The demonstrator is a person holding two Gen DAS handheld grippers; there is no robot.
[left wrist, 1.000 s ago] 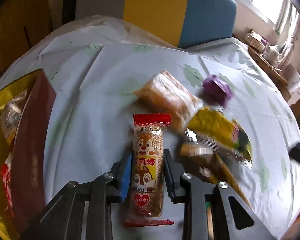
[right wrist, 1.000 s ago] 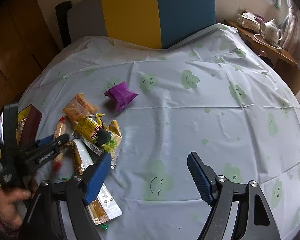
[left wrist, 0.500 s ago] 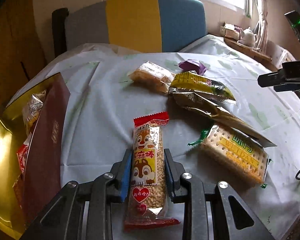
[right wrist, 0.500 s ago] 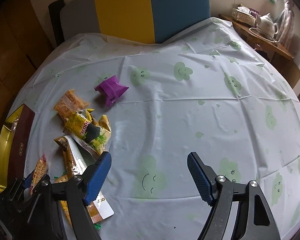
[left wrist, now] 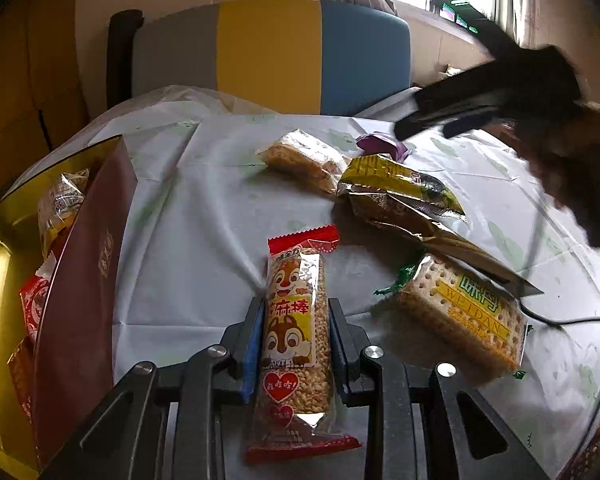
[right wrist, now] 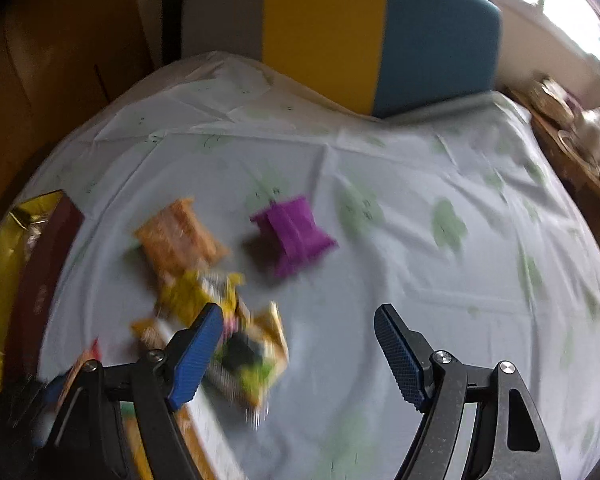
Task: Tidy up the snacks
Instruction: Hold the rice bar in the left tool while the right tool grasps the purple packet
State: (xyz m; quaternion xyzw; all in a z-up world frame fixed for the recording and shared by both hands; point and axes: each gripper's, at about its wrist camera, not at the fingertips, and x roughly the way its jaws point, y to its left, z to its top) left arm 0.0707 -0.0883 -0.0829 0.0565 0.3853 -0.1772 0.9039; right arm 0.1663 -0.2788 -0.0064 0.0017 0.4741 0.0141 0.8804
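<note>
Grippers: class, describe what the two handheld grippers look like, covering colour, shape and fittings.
Both the left gripper and the right gripper have black angular frames with triangular cut-outs, silver round screws, and two fingers faced with blue ribbed pads. A thin black cable lies nearby.

The snack bar [left wrist: 294, 320] is red-ended with a cartoon chipmunk print. The chair [left wrist: 268, 52] at upper centre is grey, yellow and blue; the desk [right wrist: 400, 208] cloth is pale with green blobs.

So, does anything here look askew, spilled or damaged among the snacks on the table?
Nothing looks damaged or spilled. The loose snacks lie in an untidy, overlapping heap: the yellow packet rests on a foil wrapper that overlaps the cracker pack. The purple packet sits apart. That fits an unfinished sort.
</note>
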